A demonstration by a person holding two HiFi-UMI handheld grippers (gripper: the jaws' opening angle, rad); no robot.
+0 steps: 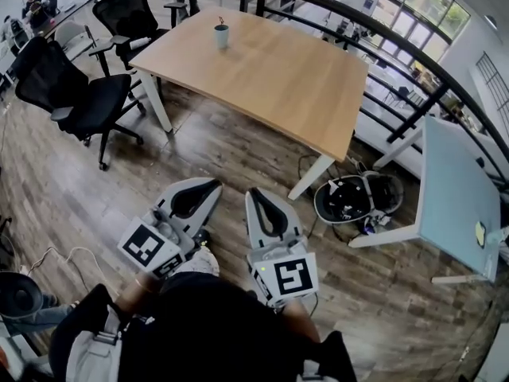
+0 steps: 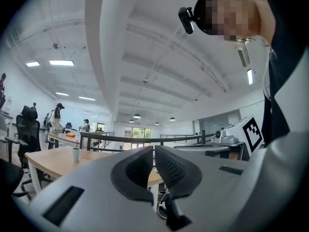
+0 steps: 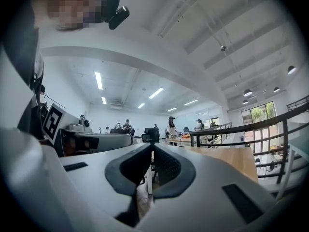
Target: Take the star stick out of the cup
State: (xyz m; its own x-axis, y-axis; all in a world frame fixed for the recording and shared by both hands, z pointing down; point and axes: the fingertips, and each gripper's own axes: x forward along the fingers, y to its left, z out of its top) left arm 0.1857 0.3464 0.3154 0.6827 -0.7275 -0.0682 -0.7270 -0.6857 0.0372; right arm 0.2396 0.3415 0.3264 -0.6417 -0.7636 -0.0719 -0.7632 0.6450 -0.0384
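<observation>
A small grey-green cup (image 1: 221, 35) stands near the far edge of the wooden table (image 1: 270, 78), with a thin stick (image 1: 221, 21) poking up out of it. The cup (image 2: 76, 154) also shows far off in the left gripper view. My left gripper (image 1: 213, 185) and right gripper (image 1: 253, 192) hang side by side over the floor, well short of the table. Both have their jaws shut with nothing between them. In the left gripper view the left gripper (image 2: 154, 149) points level toward the table; the right gripper (image 3: 152, 149) does the same in its view.
Black office chairs (image 1: 75, 94) stand left of the table. A dark railing (image 1: 382, 46) curves behind it. A helmet-like object (image 1: 350, 199) and cables lie on the floor by the table leg. A pale blue table (image 1: 453, 189) is at right. People stand far off.
</observation>
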